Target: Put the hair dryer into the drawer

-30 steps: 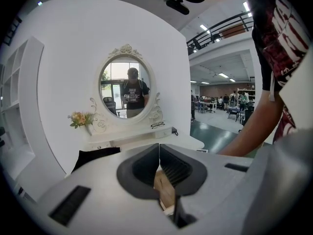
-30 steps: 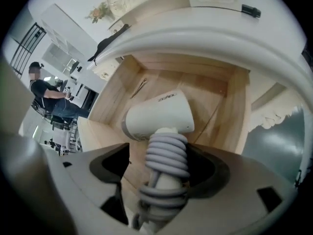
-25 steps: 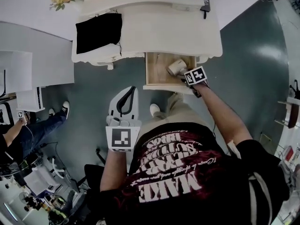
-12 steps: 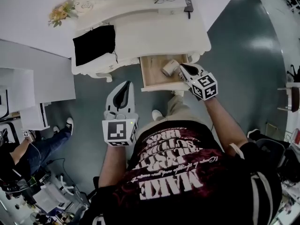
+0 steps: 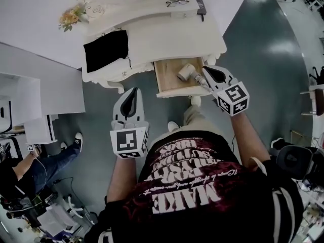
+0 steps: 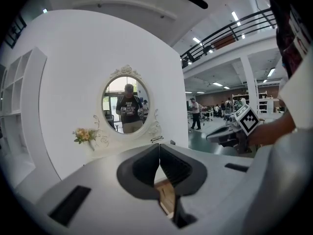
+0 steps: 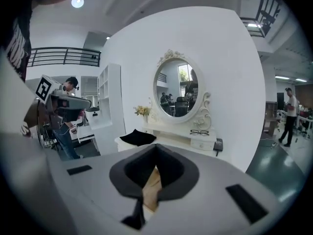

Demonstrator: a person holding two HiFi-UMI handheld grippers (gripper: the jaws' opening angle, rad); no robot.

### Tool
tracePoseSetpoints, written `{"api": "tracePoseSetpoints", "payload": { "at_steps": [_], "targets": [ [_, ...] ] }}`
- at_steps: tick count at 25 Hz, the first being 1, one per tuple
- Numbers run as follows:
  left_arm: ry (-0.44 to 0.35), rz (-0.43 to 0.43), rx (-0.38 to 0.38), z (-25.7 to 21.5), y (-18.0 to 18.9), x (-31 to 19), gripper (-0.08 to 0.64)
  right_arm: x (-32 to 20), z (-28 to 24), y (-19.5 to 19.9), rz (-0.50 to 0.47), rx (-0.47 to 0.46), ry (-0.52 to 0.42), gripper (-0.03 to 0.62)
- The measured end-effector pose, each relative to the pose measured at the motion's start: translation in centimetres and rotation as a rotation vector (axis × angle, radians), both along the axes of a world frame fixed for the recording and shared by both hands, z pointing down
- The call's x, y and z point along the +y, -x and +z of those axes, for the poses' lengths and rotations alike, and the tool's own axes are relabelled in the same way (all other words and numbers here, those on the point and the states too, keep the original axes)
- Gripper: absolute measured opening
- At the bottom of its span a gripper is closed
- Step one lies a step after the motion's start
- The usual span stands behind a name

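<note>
The right gripper (image 5: 206, 72) has its jaws pressed together with nothing between them. Its own view shows the dark pads meeting in one seam, and pale wood shows through the gap beneath them. In the head view the hair dryer (image 5: 186, 73) lies inside the open drawer (image 5: 164, 83), just ahead of these jaw tips and a little to their left. It rests in the drawer's right half, clear of the pads. The tips sit over the drawer's front right corner.

The left gripper (image 5: 133, 91) is likewise closed and empty, its pads touching along their length. It hangs over the grey floor (image 5: 263, 59), and the drawer's left front corner lies ahead of its tips and off to their right.

Beyond both pairs of jaws stands the white dressing table (image 5: 172, 34). A black cloth (image 5: 105, 49) lies ahead of the left jaws, while a pair of glasses (image 5: 177, 2) and a dark flat object (image 5: 201, 6) lie ahead of the right ones. Flowers (image 5: 72, 17) sit at the far left, and the oval mirror (image 6: 126, 105) rises behind all of this.
</note>
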State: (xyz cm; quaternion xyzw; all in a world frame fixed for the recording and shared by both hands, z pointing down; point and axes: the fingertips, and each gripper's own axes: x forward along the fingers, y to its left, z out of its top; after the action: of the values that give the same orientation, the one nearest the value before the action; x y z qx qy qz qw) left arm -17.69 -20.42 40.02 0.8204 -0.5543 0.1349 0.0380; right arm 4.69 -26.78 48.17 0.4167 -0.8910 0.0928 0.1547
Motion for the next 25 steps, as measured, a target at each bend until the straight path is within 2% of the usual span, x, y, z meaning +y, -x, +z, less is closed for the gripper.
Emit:
{"api": "tracePoseSetpoints", "payload": {
  "at_steps": [4, 8, 14, 19, 25],
  "targets": [
    [-0.024, 0.021, -0.042, -1.2, 0.3, 1.2, 0.008, 1.5, -4.3, 0.7, -0.01, -0.032, -0.046, 0.003],
    [-0.048, 0.045, 0.022, -3.0, 0.4, 1.5, 0.008, 2.5, -8.0, 0.7, -0.001, -0.049, -0.092, 0.003],
    [-0.082, 0.083, 0.041, -4.4, -0.3, 1.4, 0.008, 4.7, -11.9, 1.2, -0.025, -0.088, -0.121, 0.003],
    [-0.084, 0.114, 0.045, -4.6, -0.8, 0.5, 0.008, 5.2, -13.5, 0.5, -0.005, -0.076, -0.144, 0.003],
    [-0.132, 0.116, 0.035, -6.6, -0.8, -1.2, 0.008, 4.2, -14.4, -0.6, 0.03, -0.059, -0.167, 0.003]
  ]
}}
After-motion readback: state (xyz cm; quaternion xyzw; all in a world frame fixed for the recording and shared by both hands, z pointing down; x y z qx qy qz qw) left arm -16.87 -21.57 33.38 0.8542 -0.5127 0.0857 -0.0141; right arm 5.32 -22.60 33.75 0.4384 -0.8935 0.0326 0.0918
